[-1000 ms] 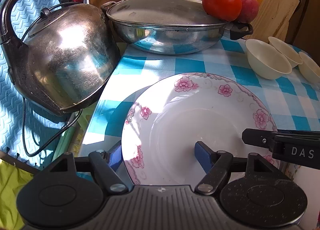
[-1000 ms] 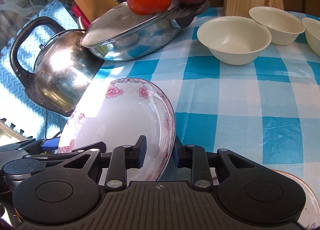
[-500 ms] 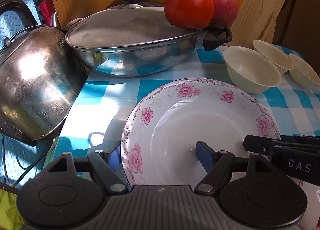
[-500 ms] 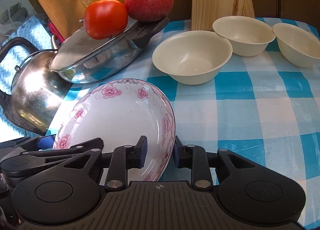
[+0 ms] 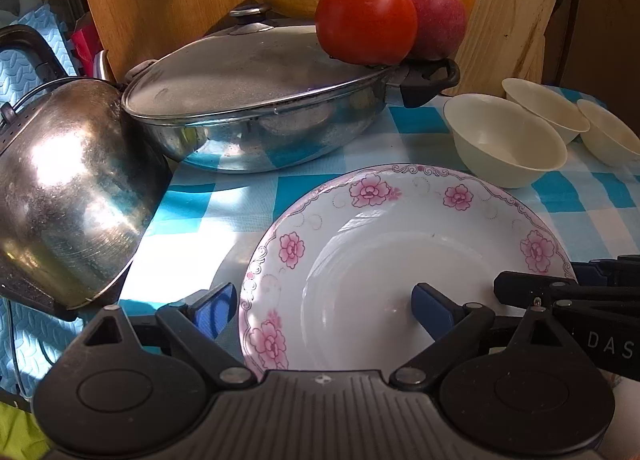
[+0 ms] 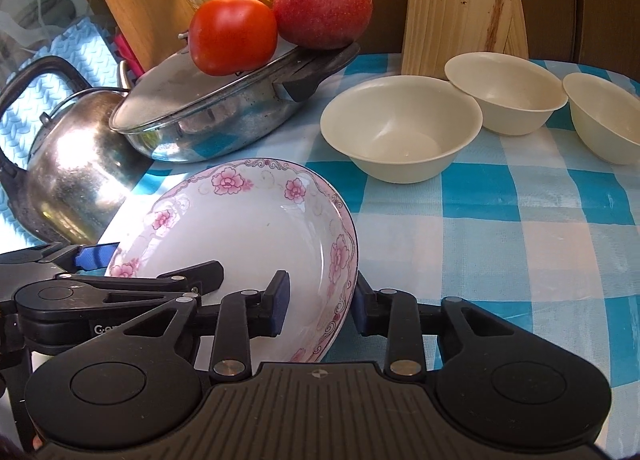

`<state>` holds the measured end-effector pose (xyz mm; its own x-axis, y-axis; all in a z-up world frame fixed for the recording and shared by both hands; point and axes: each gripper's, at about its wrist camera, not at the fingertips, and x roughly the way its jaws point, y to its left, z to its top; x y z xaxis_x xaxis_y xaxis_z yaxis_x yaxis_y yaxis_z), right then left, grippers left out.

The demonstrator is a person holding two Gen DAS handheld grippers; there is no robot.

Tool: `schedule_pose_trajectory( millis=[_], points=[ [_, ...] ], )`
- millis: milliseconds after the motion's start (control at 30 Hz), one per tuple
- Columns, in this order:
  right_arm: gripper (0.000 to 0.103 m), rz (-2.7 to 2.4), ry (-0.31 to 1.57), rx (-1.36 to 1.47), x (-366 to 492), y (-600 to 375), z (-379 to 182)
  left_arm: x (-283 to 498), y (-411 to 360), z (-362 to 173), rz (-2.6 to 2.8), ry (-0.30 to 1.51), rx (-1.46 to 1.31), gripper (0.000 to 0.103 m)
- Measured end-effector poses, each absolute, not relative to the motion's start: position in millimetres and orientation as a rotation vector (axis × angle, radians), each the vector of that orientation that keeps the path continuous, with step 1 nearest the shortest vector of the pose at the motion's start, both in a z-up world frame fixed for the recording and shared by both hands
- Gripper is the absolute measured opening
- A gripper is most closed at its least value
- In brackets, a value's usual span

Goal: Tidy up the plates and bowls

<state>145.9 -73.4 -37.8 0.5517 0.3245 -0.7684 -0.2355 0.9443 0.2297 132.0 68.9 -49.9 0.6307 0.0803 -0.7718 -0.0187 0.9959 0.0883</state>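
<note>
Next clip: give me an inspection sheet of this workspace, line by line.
Surface: blue-and-white checked tablecloth, sunlit.
Job's things: white floral-rimmed plate; three cream bowls behind it, apart.
Clutter: steel kettle, lidded steel pan bearing a red tomato and apple, netted yellow fruit, wooden block.
Grippers: left gripper has just been opening, jaws straddle the plate's rim without pressing; right gripper straddles the opposite rim, grip unclear.
Cables: thin dark cord below the kettle.
Surroundings: blue foam mat, wooden board.
</note>
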Motion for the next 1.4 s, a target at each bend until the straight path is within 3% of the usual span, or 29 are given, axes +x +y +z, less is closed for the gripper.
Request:
schedule_pose_trajectory(
  millis=[333, 667, 1133, 1400],
  points=[
    [0.033, 0.328, 0.929, 0.145, 145.7, -79.8, -39.2, 138.1, 72.5, -52.0, 0.027, 0.909, 0.013, 0.091],
    [0.032, 0.317, 0.934, 0.171, 146.3, -81.0, -38.0, 138.9, 74.6, -48.7, 0.050, 0.912, -0.023, 0.079],
    [0.032, 0.302, 0.917, 0.118, 144.4, -76.1, -36.9, 136.3, 73.7, -48.4, 0.041, 0.889, 0.002, 0.077],
    [0.047, 0.338, 0.915, 0.151, 146.0, -77.6, -38.7, 138.8, 78.4, -50.2, 0.034, 0.891, -0.010, 0.084]
  ],
)
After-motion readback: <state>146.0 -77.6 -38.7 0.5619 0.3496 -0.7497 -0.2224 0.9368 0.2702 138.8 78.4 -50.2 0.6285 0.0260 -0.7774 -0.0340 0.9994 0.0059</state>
